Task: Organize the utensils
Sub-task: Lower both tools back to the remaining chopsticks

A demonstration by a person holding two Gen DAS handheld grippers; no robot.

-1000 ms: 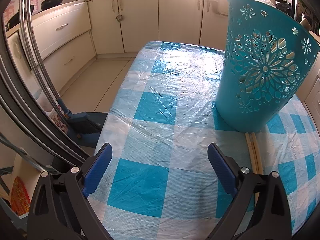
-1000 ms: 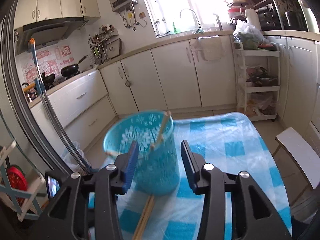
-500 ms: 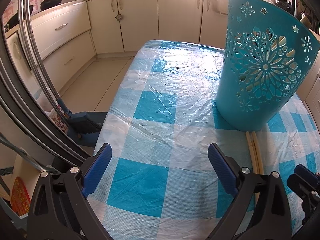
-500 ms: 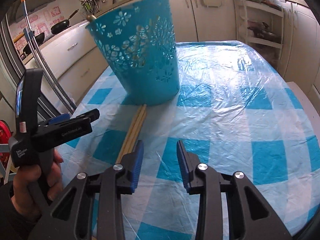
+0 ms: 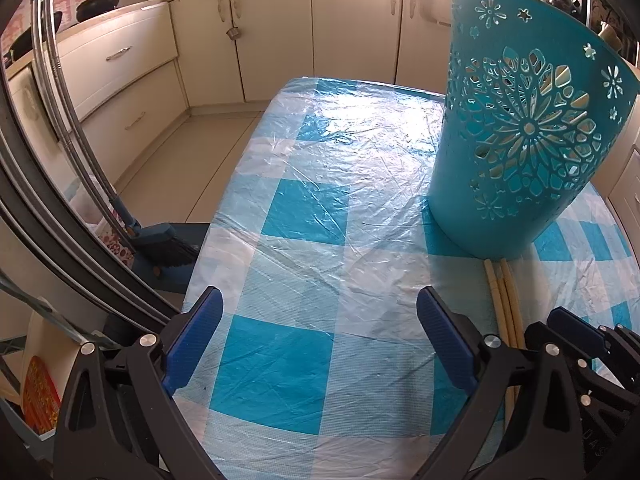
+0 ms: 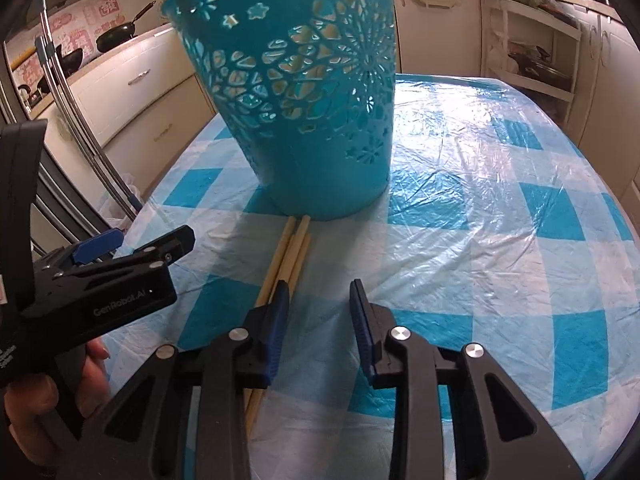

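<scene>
A teal cut-out basket (image 6: pixel 304 104) (image 5: pixel 516 128) stands upright on the blue-checked tablecloth (image 6: pixel 500 240). A few wooden chopsticks (image 6: pixel 288 256) (image 5: pixel 506 304) lie side by side on the cloth, their far ends touching the basket's base. My right gripper (image 6: pixel 318 292) hovers low over the cloth just right of the chopsticks, its jaws closing with nothing between them; its left finger overlaps the sticks in view. My left gripper (image 5: pixel 318 308) is open wide over bare cloth, left of the chopsticks, and it appears at the left edge of the right wrist view (image 6: pixel 96 276), held by a hand.
The table's left edge (image 5: pixel 224 216) drops to the kitchen floor, where a broom head (image 5: pixel 164 244) and metal poles stand. Cream cabinets (image 5: pixel 280 28) line the far wall. A white shelf rack (image 6: pixel 532 40) stands beyond the table's right end.
My right gripper has dropped from above the basket's rim to just over the cloth beside the chopsticks, and its jaws have narrowed. It has entered the left wrist view at lower right. My left gripper stayed put.
</scene>
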